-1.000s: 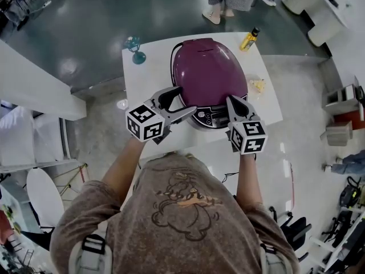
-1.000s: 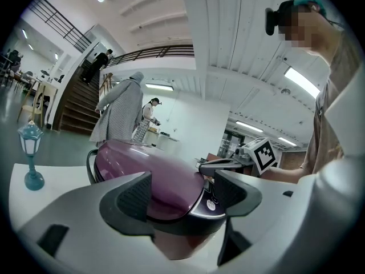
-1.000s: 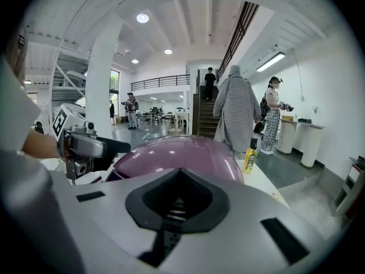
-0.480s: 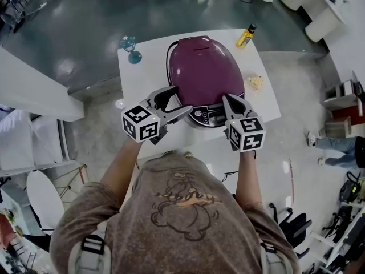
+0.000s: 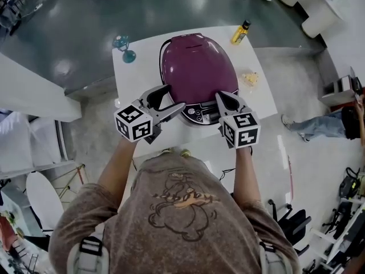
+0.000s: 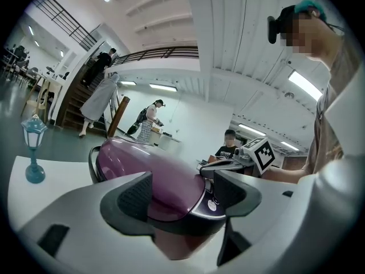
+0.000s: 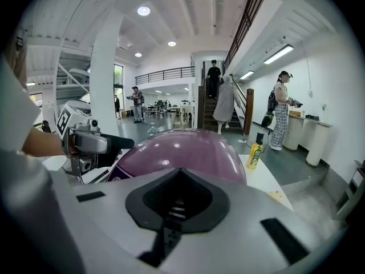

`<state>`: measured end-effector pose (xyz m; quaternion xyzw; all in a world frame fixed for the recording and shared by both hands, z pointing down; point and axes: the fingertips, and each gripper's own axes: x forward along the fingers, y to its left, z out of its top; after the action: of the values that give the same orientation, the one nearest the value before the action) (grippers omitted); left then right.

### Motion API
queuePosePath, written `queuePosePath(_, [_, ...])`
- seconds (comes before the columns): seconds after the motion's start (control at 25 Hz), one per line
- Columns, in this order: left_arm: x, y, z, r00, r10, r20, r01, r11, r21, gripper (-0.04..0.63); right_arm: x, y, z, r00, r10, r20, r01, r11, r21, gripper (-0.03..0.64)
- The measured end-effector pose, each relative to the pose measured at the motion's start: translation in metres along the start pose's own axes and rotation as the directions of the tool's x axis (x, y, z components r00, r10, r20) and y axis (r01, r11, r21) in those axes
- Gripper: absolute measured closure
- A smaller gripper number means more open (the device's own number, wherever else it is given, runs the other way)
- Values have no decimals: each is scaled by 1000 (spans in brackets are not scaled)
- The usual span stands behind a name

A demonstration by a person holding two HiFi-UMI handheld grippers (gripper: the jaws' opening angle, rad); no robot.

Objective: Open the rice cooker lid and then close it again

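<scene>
A purple rice cooker (image 5: pixel 193 73) stands on a white table (image 5: pixel 137 79) with its lid down. Its dark control panel (image 5: pixel 197 114) faces me. My left gripper (image 5: pixel 175 97) sits at the cooker's front left, jaws open, and the cooker's front rim shows between the pads (image 6: pixel 136 194) in the left gripper view. My right gripper (image 5: pixel 226 100) hovers at the cooker's front right, shut with nothing in it. In the right gripper view the purple lid (image 7: pixel 182 153) fills the space just beyond the right gripper (image 7: pixel 178 173).
A yellow bottle (image 5: pixel 240 32) stands at the table's far right corner. A teal lantern ornament (image 5: pixel 122 44) is at the far left corner, and a small yellowish item (image 5: pixel 248 77) lies right of the cooker. Several people stand in the hall beyond.
The whole scene has drifted up and left in the head view. Both grippers keep nearly the same places at the cooker's front, and the lid stays down.
</scene>
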<state>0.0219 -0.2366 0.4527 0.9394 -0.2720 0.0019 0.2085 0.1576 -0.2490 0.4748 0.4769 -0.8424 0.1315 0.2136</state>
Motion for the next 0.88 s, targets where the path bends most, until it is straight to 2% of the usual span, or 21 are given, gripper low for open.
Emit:
queuePosePath(0.32, [4, 1, 0, 997, 79, 13, -79, 997, -10, 239, 1, 0, 0, 1000, -5, 0, 5, 999, -47, 614])
queuePosePath(0.6, [6, 1, 1, 993, 121, -8, -121, 993, -12, 239, -3, 8, 1, 996, 84, 37, -80, 992, -98, 611])
queuePosePath(0.88, [-11, -18, 14, 991, 131, 36, -131, 991, -15, 239, -40, 11, -1, 988, 62, 139, -59, 998, -22, 611])
